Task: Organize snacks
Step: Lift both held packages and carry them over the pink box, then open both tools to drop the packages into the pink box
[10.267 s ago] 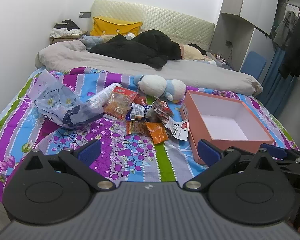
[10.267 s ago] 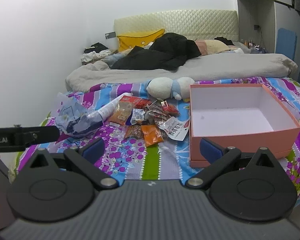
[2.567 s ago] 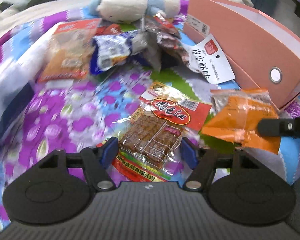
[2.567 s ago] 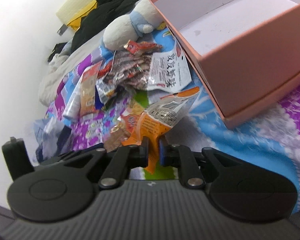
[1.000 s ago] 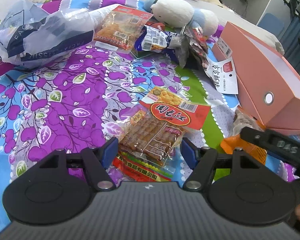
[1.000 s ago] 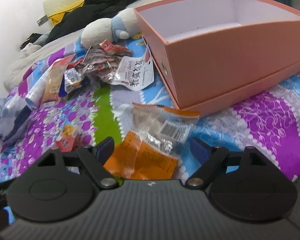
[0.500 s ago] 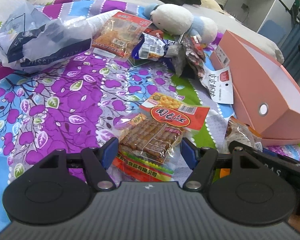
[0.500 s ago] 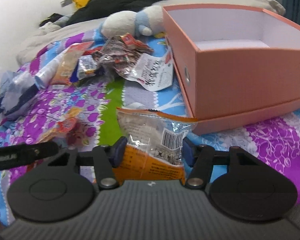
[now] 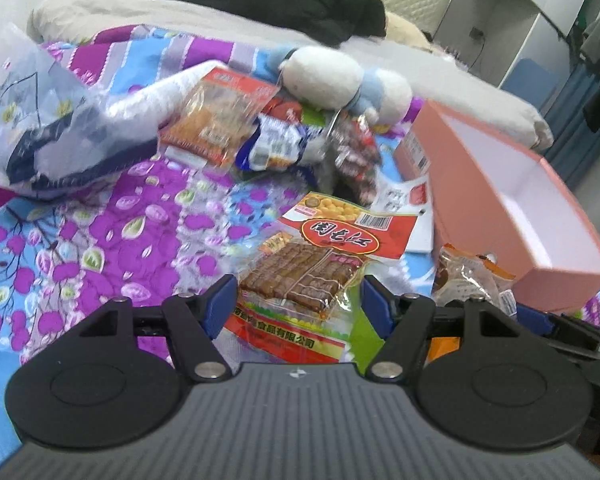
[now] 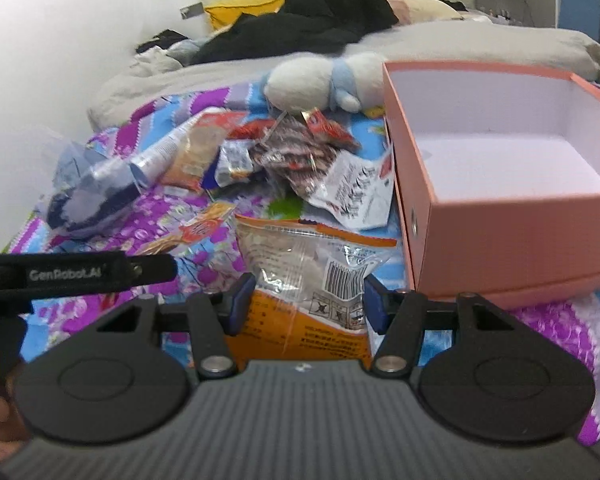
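Red-labelled clear packet of brown snack strips (image 9: pixel 304 276) sits clamped in the left gripper (image 9: pixel 296 308) jaws; the right gripper (image 10: pixel 306 302) jaws clasp an orange-and-clear snack bag (image 10: pixel 312 272), beside the open pink cardboard box (image 10: pixel 512 236) on the bed.

Left gripper (image 9: pixel 296 300) jaws clamp red snack packet (image 9: pixel 316 264).
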`<state>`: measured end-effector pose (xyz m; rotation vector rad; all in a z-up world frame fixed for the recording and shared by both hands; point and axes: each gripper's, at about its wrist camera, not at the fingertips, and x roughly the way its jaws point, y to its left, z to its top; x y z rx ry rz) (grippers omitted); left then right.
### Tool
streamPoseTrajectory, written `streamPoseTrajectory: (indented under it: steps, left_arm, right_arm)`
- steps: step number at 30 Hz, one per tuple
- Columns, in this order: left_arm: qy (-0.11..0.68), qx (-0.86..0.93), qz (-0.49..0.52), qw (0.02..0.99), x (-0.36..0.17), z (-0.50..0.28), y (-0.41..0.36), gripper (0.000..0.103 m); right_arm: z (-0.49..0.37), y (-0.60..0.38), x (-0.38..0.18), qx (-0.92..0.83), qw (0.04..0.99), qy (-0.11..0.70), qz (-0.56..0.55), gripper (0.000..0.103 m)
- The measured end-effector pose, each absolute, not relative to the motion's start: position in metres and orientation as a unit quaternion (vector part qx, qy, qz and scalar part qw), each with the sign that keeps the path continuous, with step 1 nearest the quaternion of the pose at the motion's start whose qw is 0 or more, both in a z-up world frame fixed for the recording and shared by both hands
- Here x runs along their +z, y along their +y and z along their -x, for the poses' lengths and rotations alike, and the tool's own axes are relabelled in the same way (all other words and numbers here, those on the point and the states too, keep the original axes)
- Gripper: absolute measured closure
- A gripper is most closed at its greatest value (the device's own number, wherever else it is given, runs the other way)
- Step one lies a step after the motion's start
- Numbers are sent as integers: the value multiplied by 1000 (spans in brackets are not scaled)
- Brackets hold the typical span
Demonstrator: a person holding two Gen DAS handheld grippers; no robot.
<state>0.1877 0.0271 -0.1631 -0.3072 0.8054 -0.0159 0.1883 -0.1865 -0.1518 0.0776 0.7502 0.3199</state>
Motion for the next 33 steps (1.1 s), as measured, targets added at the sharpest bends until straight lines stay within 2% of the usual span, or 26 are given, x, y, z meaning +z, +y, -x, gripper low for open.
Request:
streamPoseTrajectory:
  steps: [22,33]
  left_arm:
    - [292,-69,129,945,-44,-242,-30,31]
    - [274,-122,112,947,-15,-278,-100,31]
  right_arm:
    - [-229,-239,-48,135,959,248,-26,44]
    - [-254,-297,-29,79,972,221,-20,44]
